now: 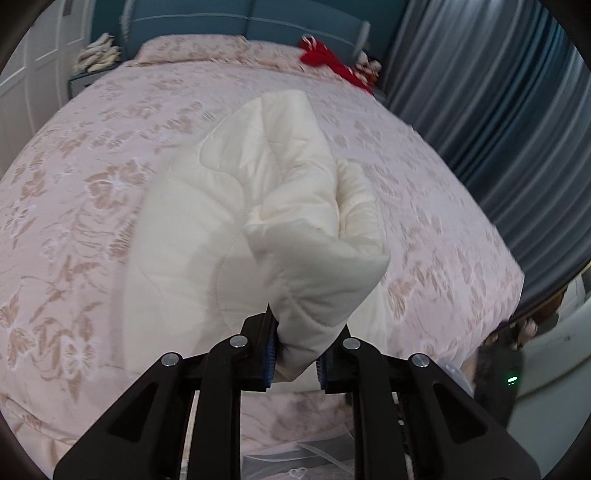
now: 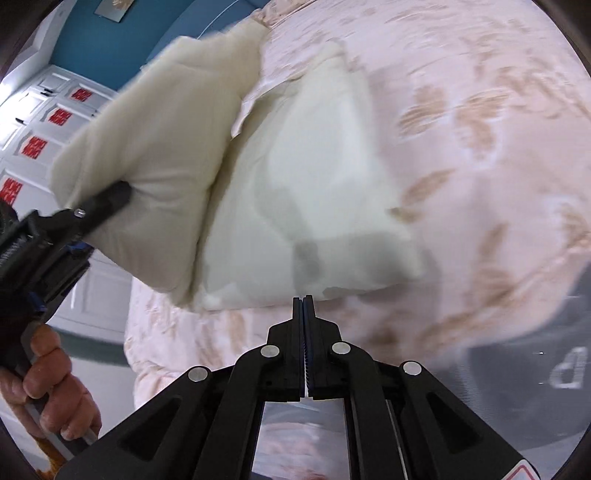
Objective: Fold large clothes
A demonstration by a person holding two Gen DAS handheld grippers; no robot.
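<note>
Looking at this one, the left gripper (image 1: pixel 295 350) is clamped on a thick bunched end of the cream quilted garment (image 1: pixel 258 206), which is lifted off the pink floral bedspread (image 1: pixel 74 206) and runs away from the jaws toward the headboard (image 1: pixel 258 22). So its long axis is pretty much in line with that gripper, pointing up the bed. From the right wrist view, the right gripper (image 2: pixel 303 299) has its jaws pressed together with nothing between them, sitting just short of the near edge of the part of the garment lying flat on the bed. The raised flap hangs off to its left, held up by the left gripper (image 2: pixel 92 206). My guess is the left hand is the one doing the fold here, carrying its end over the flat part, while the right is closer to the bottom layer and could pin it.
</note>
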